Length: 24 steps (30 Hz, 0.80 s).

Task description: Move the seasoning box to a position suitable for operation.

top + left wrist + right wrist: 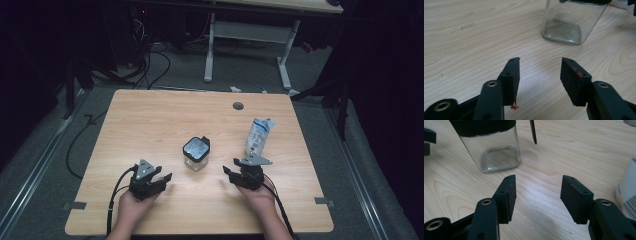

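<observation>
Wooden table (150,120), upright glass jar (196,153), seemingly lidded, between two empty, part-open hand-held grippers.

Dim lab, bare wooden table (150,120), floor cables (150,65), white desk frame (247,32)

You have a clear, glossy glass jar (571,22) with a black lid (195,147) — the table (150,125) is pale matt wood-grain; the gripper pads (571,195) look matt black, slightly rough.
</observation>
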Available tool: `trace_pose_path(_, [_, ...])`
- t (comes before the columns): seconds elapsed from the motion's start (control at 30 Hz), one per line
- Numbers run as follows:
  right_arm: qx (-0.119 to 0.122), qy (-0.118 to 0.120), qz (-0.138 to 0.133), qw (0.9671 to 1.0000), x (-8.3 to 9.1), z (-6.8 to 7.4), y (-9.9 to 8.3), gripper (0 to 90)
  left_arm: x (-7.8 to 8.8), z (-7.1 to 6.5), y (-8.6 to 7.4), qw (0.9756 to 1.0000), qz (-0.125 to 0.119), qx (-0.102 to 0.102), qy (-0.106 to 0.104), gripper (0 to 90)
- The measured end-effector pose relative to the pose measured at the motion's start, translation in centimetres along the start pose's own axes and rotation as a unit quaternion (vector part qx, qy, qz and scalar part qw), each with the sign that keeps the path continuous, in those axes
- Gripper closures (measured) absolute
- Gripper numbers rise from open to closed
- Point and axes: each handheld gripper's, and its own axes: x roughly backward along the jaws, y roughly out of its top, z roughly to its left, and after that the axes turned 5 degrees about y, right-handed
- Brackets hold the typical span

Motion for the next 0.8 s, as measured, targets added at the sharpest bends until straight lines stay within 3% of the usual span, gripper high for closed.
trace_pose_path(0.17, [-0.023,0.02,-0.004,0.9995,0.6,-0.6,-0.9,50.2,-0.5,0.5,0.9,1.0,0.003,0.003,0.006,57.9])
trace_pose_path(0.47, [-0.014,0.009,0.005,0.9999,0.4,-0.5,-1.3,50.3,-2.7,1.1,2.5,0.9999,-0.002,0.006,0.011,71.2])
trace_pose_path(0.7, [-0.015,0.005,0.004,0.9999,0.6,-0.6,-1.3,50.8,-4.7,0.8,4.5,0.9998,-0.018,0.007,0.011,89.8])
trace_pose_path(0.8, [-0.016,0.007,0.003,0.9998,0.7,-0.5,-1.4,51.7,-5.3,0.4,5.3,0.9997,-0.025,0.003,0.004,89.9])
